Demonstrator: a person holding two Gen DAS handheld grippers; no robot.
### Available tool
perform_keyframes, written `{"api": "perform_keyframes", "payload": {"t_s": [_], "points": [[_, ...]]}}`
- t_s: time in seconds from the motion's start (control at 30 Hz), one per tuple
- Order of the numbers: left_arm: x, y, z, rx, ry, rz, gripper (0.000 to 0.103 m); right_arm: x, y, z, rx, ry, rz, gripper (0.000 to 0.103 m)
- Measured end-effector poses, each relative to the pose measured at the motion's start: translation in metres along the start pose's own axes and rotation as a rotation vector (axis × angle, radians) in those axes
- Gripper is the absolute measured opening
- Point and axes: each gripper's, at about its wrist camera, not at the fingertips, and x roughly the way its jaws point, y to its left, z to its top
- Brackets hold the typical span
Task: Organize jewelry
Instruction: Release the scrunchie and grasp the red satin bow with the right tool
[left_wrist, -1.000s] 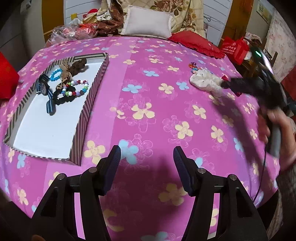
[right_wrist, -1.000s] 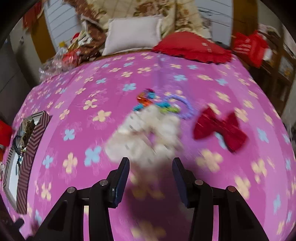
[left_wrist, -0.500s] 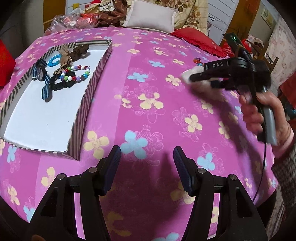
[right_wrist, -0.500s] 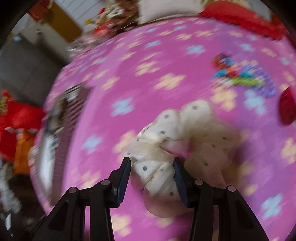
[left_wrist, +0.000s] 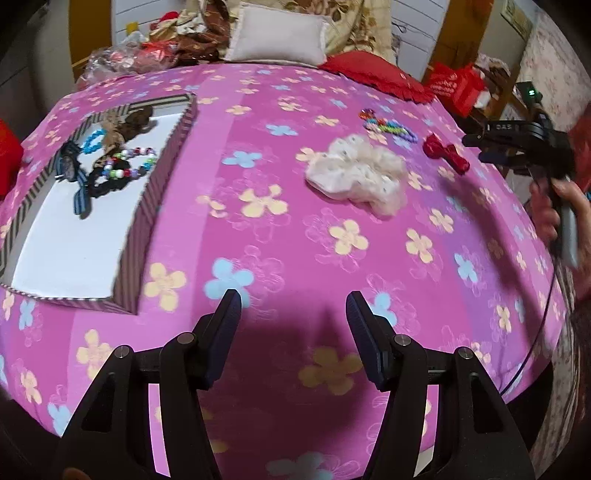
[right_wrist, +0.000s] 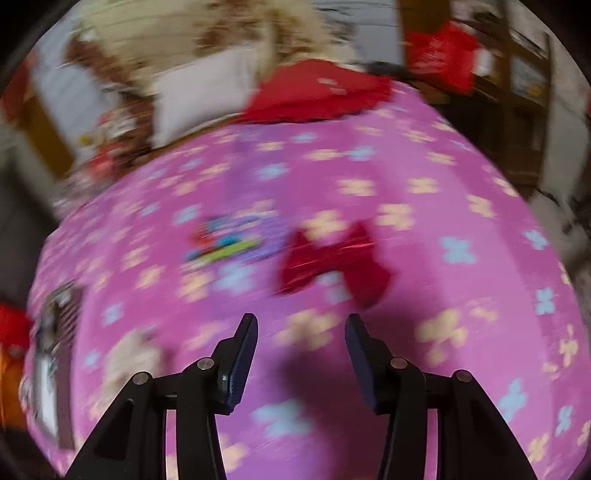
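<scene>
Striped tray (left_wrist: 147, 206) at far left of the left wrist view, on the pink flowered bedspread (left_wrist: 295, 240); it already holds beaded bracelets (left_wrist: 127, 164) and a blue ribbon piece (left_wrist: 75, 184) in its far half. Left gripper (left_wrist: 293, 306) hangs low over the bedspread's near edge, its jaws spread and holding nothing. White polka-dot scrunchie (left_wrist: 356, 173) lies loose at centre, well ahead of that gripper and somewhat to its right, its long axis running left to right. Beyond it lie coloured beads (left_wrist: 388, 125) and a red bow (left_wrist: 445, 155), the bow's long axis slanting from far-left to near-right. Right gripper (left_wrist: 480, 147) at far right, just past the bow, is also parted and empty; lettering on its body reads "DAS". In the blurred right wrist view, that gripper (right_wrist: 300, 326) points with the bow (right_wrist: 336, 262) directly ahead of its fingers and the beads (right_wrist: 229, 243) ahead-left, so the right hand is judged nearer both. The scrunchie (right_wrist: 133, 354) sits low-left there, outside the jaws.
</scene>
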Motion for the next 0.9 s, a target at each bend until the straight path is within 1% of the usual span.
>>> {"api": "perform_keyframes", "payload": {"t_s": [0.07, 0.17, 0.3, 0.37, 0.4, 0.43, 0.47, 0.5, 0.57, 0.67, 0.7, 0.83, 0.9], "points": [[0.006, -0.002, 0.0, 0.002, 0.018, -0.015, 0.059, 0.017, -0.02, 0.015, 0.067, 0.012, -0.015, 0.047], [0.014, -0.002, 0.001, -0.005, 0.037, -0.021, 0.059, 0.037, -0.034, 0.035, 0.138, 0.01, -0.005, 0.047], [0.021, 0.002, 0.005, -0.037, 0.06, -0.035, 0.059, 0.071, -0.027, 0.052, 0.175, 0.038, 0.011, 0.047], [0.021, 0.003, 0.007, -0.043, 0.06, -0.03, 0.059, 0.081, -0.024, 0.051, 0.171, 0.059, 0.026, 0.047], [0.021, 0.004, 0.008, -0.044, 0.055, -0.028, 0.059, 0.083, -0.021, 0.047, 0.162, 0.059, 0.043, 0.047], [0.019, 0.006, 0.01, -0.049, 0.047, -0.026, 0.059, 0.083, -0.019, 0.045, 0.151, 0.051, 0.051, 0.043], [0.018, 0.007, 0.014, -0.055, 0.037, -0.024, 0.059, 0.082, -0.016, 0.04, 0.132, 0.055, 0.065, 0.036], [0.017, 0.009, 0.017, -0.06, 0.029, -0.021, 0.059, 0.081, -0.013, 0.036, 0.112, 0.062, 0.079, 0.034], [0.016, 0.011, 0.024, -0.07, 0.02, -0.015, 0.059, 0.074, -0.005, 0.025, 0.071, 0.068, 0.114, 0.025], [0.02, 0.013, 0.04, -0.092, 0.029, -0.023, 0.059, 0.065, 0.0, 0.003, 0.054, 0.1, 0.204, 0.022], [0.022, 0.013, 0.044, -0.098, 0.033, -0.028, 0.059, 0.062, 0.002, -0.004, 0.049, 0.106, 0.22, 0.022], [0.034, 0.004, 0.071, -0.087, 0.046, -0.042, 0.059, 0.047, 0.01, -0.036, 0.005, 0.086, 0.244, 0.022], [0.044, -0.002, 0.085, -0.087, 0.053, -0.07, 0.06, 0.04, 0.011, -0.049, -0.007, 0.063, 0.247, 0.025]]}}
